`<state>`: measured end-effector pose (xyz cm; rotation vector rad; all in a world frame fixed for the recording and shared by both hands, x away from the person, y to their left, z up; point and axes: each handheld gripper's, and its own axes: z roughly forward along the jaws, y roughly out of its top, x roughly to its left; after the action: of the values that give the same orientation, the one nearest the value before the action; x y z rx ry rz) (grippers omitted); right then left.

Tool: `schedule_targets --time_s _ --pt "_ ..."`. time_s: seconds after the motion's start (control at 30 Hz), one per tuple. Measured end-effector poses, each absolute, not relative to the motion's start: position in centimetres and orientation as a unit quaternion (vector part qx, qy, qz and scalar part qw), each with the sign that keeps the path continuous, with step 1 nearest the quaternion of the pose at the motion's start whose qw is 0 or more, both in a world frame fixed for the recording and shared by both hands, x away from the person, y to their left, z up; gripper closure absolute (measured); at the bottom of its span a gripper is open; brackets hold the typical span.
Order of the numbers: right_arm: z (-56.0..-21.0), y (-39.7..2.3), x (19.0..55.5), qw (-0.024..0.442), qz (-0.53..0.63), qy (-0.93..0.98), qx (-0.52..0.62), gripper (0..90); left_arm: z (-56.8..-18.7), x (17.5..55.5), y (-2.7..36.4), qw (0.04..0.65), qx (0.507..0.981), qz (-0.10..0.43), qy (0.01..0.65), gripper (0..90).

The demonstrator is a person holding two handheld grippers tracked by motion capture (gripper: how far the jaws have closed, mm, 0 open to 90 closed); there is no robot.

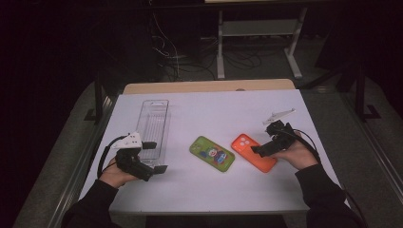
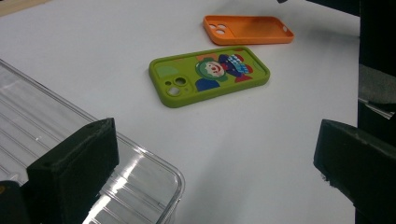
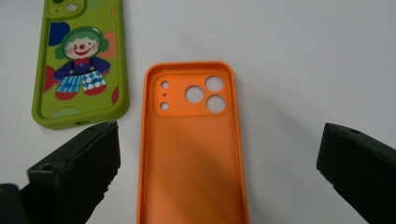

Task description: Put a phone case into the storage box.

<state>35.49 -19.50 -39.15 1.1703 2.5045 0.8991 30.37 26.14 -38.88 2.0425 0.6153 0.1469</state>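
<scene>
An orange phone case (image 1: 253, 152) lies inner side up on the white table, right of centre. Just left of it lies a green phone case (image 1: 212, 153) with a clown picture. My right gripper (image 1: 263, 141) hovers at the orange case's right end, open. In the right gripper view the orange case (image 3: 192, 149) runs up between the wide-apart jaws of the right gripper (image 3: 219, 168), with the green case (image 3: 79, 60) at upper left. My left gripper (image 1: 156, 157) is open at the near end of a clear plastic tray (image 1: 153, 128). In the left gripper view, the left gripper (image 2: 215, 163) faces the green case (image 2: 209, 74) and the orange case (image 2: 248, 29).
The clear tray (image 2: 28, 112) runs lengthwise at the table's left, its near corner under my left jaw. The white tabletop (image 1: 214, 109) ends in a wooden strip (image 1: 209, 87) at the far side. Beyond it, desk legs and cables stand on a dark floor.
</scene>
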Motion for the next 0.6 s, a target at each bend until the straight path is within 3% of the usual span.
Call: schedule_targets --time_s 0.6 --pt "-41.4 -18.6 34.9 0.104 0.261 0.878 0.388 0.0 -38.9 30.3 26.1 0.477 0.840 0.063 0.250 0.0"
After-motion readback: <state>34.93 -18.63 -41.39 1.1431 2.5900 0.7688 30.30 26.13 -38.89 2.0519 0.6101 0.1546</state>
